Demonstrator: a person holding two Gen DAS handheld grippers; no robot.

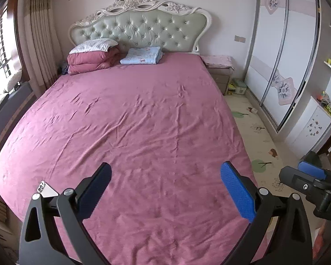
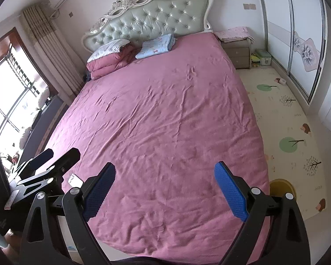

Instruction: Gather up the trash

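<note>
So the only loose bit I can spot is a small carton [image 2: 280, 81] on the floor mat [image 2: 282, 119], near the wardrobe [image 2: 306, 33]; whether it's trash I can't tell. My left tongs [image 1: 165, 190] and right tongs [image 2: 165, 190] both hover over the pink bed [image 2: 165, 114], spread wide, gripping nothing. A phone [image 1: 46, 190] lies by the bed's near left corner.

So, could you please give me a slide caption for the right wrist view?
Right gripper open above a pink-sheeted bed, phone near its corner, yellow bin on the play mat.
</note>
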